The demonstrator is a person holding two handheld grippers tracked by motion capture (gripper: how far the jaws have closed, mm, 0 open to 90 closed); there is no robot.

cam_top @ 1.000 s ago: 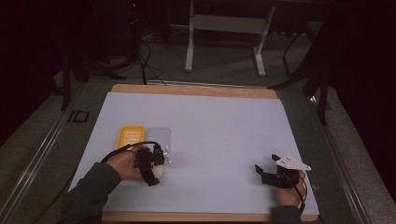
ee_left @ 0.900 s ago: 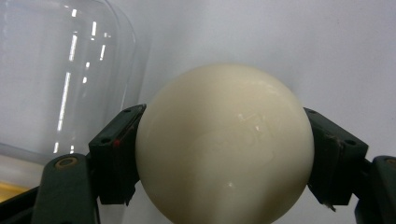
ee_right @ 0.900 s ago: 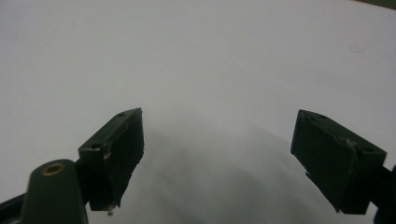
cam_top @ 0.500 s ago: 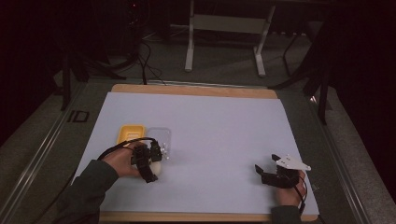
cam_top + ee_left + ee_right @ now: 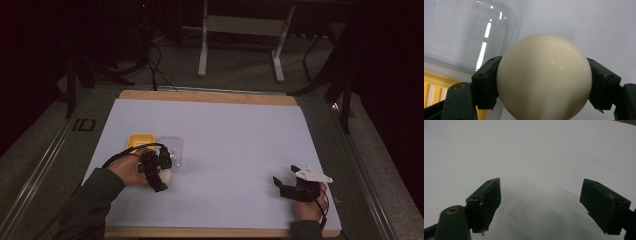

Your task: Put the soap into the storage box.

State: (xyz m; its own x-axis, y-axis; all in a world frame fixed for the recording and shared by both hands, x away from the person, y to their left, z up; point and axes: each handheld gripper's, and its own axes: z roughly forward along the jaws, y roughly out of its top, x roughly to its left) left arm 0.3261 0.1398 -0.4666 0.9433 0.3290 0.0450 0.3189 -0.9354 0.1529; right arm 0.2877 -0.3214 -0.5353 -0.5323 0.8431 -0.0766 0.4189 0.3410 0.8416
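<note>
A cream-white ball (image 5: 544, 77) sits clamped between the two black jaws of my left gripper (image 5: 544, 82). In the high view that ball (image 5: 165, 176) shows just under the left gripper (image 5: 159, 172), near the table's front left. A clear plastic container (image 5: 172, 150) lies right beyond it, and a yellow tray (image 5: 138, 142) stands to its left. The clear container (image 5: 466, 32) and a corner of the yellow tray (image 5: 434, 87) also appear behind the ball in the left gripper view. My right gripper (image 5: 281, 184) rests at the front right, open, with bare white mat between its jaws (image 5: 540, 205).
A white mat (image 5: 225, 135) covers the wooden table. A metal table frame (image 5: 245, 30) and cables stand on the dark floor beyond the far edge. A metal rail (image 5: 45, 150) runs along the left side.
My left hand has shifted slightly toward the near edge with the ball still gripped. The right gripper has stayed where it was.
</note>
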